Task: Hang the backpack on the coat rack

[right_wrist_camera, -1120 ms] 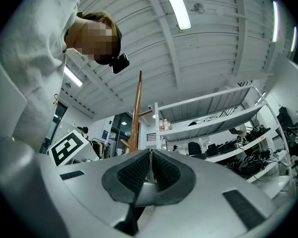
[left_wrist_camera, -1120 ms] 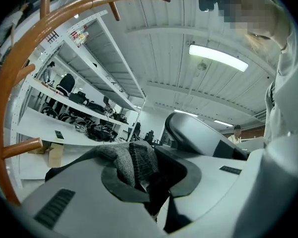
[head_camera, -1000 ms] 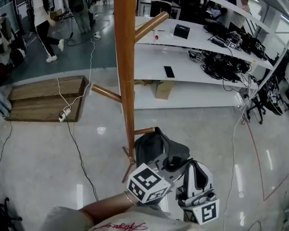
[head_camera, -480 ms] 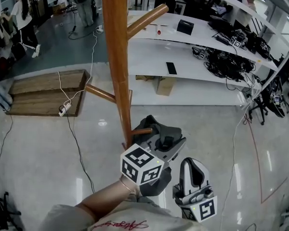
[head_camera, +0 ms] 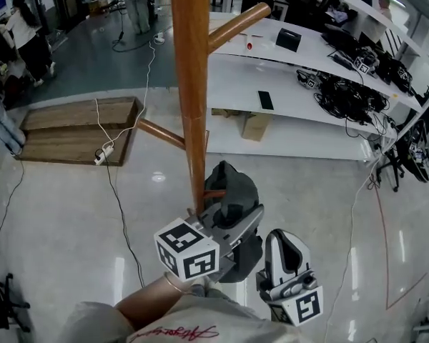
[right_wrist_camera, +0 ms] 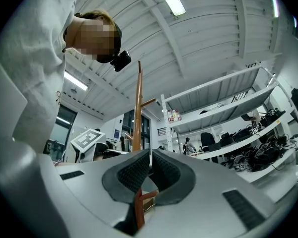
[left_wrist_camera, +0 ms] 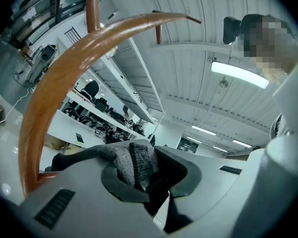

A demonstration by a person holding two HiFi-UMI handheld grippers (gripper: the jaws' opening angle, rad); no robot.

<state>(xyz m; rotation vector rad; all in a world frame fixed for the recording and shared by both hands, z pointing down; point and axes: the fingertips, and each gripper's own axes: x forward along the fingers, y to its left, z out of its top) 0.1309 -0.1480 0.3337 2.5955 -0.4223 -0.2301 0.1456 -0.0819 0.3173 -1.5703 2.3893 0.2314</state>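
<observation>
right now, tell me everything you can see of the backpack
The backpack is dark grey soft fabric, slumped rather than full. A grey woven loop at its top is pinched between the jaws of the left gripper, so it hangs from that grip. It sits close against the wooden coat rack pole, beside a short lower peg; whether it touches the peg I cannot tell.

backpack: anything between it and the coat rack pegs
Nothing visible does. The backpack, clamped in the left gripper, sits right beside the coat rack, next to its short lower peg.
</observation>
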